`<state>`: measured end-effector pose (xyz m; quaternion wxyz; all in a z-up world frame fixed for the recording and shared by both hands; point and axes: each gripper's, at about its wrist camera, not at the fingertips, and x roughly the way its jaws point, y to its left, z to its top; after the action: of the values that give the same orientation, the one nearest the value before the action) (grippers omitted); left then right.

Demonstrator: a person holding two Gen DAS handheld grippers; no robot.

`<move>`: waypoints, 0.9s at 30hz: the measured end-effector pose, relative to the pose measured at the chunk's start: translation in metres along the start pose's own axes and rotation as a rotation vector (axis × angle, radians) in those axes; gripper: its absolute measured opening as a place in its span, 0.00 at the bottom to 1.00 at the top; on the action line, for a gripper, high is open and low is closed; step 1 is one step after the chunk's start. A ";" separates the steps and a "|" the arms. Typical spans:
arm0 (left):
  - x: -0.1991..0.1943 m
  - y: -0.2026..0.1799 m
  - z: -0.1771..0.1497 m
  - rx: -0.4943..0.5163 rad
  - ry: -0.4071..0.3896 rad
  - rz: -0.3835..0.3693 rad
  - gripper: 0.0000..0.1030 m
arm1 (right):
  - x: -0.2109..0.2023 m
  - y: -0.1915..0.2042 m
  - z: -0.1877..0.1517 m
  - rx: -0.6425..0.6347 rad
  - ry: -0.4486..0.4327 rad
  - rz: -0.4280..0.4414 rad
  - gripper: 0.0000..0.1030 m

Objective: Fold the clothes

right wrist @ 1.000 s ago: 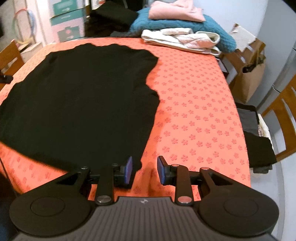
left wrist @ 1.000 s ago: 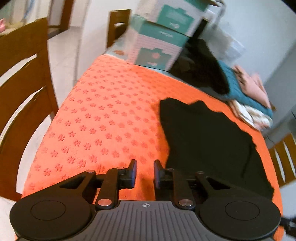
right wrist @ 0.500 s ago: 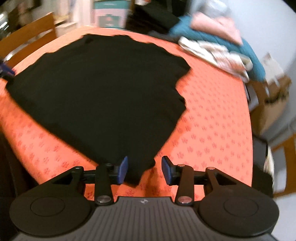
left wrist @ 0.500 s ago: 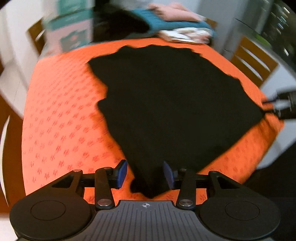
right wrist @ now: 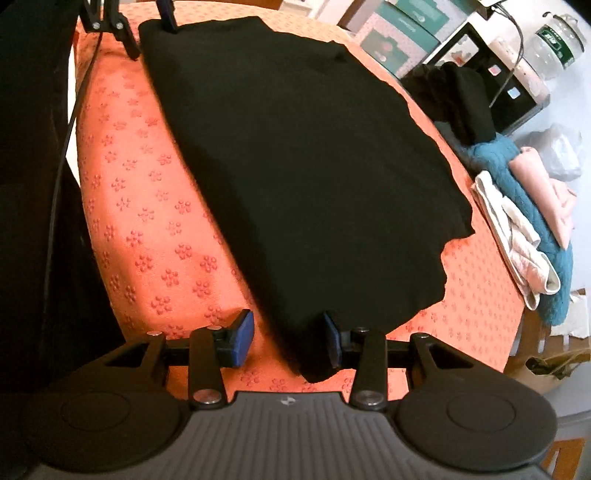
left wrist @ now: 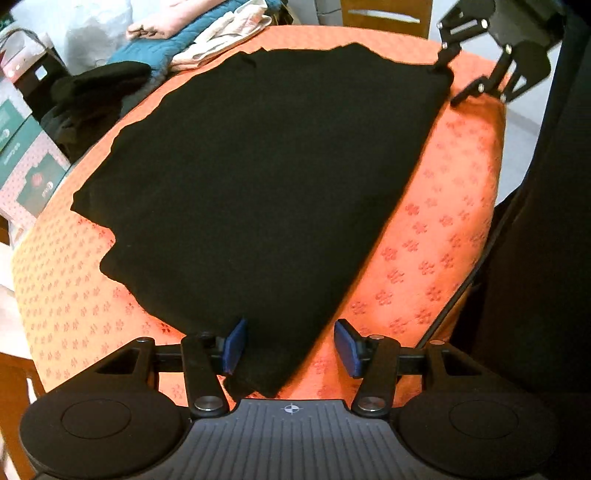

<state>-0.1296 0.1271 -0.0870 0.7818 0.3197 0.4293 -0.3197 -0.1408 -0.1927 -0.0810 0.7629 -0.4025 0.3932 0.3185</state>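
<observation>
A black garment [left wrist: 266, 177] lies spread flat on the orange flower-patterned tablecloth [left wrist: 436, 258]. My left gripper [left wrist: 291, 347] points down at one near corner of it. Its blue pads stand apart and its jaws are opening, with the corner lying loose between them. In the right wrist view the same garment [right wrist: 303, 166] fills the table. My right gripper [right wrist: 286, 343] is open over the other near corner, and the cloth rests against its right pad only. Each gripper shows in the other's view: the right gripper [left wrist: 452, 81] and the left gripper [right wrist: 151, 35].
A pile of folded clothes [right wrist: 524, 221], teal, pink and white, sits at the table's far side beside a black heap [right wrist: 458, 99]. Boxes [left wrist: 26, 162] stand past the far corner. A person's dark clothing [left wrist: 546, 258] borders the near table edge.
Both grippers have rolled and come down to the garment's near corners. The left one crossed from bare tablecloth onto the garment. Both pairs of jaws stand wider than before.
</observation>
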 end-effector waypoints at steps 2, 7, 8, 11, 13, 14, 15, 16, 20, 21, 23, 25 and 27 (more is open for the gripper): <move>0.001 -0.001 -0.001 0.010 -0.007 0.020 0.50 | 0.002 -0.001 -0.002 -0.004 0.012 -0.027 0.31; -0.006 0.007 -0.003 -0.019 -0.061 0.035 0.15 | 0.001 -0.007 -0.002 0.022 0.018 -0.042 0.10; -0.010 0.010 -0.002 -0.033 -0.071 0.034 0.14 | 0.000 -0.008 -0.001 0.026 0.017 -0.044 0.09; -0.025 0.018 -0.001 -0.080 -0.101 0.025 0.14 | -0.010 -0.013 0.003 0.048 0.008 -0.052 0.08; -0.036 0.021 0.001 -0.094 -0.116 0.013 0.13 | -0.022 -0.015 0.005 0.063 0.003 -0.049 0.08; -0.042 0.023 0.001 -0.101 -0.120 0.003 0.13 | -0.029 -0.016 0.005 0.070 0.001 -0.046 0.08; -0.048 0.024 0.002 -0.108 -0.123 -0.010 0.13 | -0.036 -0.016 0.006 0.075 0.003 -0.041 0.08; -0.054 0.025 0.003 -0.116 -0.125 -0.023 0.13 | -0.042 -0.017 0.007 0.079 0.008 -0.035 0.08; -0.074 0.029 0.004 -0.173 -0.138 -0.058 0.13 | -0.069 -0.016 0.014 0.095 0.022 -0.023 0.07; -0.078 0.032 0.006 -0.198 -0.142 -0.062 0.13 | -0.075 -0.017 0.017 0.102 0.023 -0.026 0.07; -0.082 0.043 0.011 -0.244 -0.159 -0.060 0.13 | -0.081 -0.023 0.025 0.100 0.022 -0.048 0.07; -0.087 0.060 0.019 -0.290 -0.190 -0.054 0.13 | -0.085 -0.032 0.033 0.095 0.017 -0.071 0.07; -0.091 0.081 0.028 -0.335 -0.219 -0.058 0.13 | -0.085 -0.046 0.042 0.080 0.009 -0.093 0.07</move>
<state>-0.0923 0.1739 0.0226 0.8565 0.1361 0.3979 -0.2993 -0.1312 -0.1925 0.0238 0.7906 -0.3908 0.3900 0.2650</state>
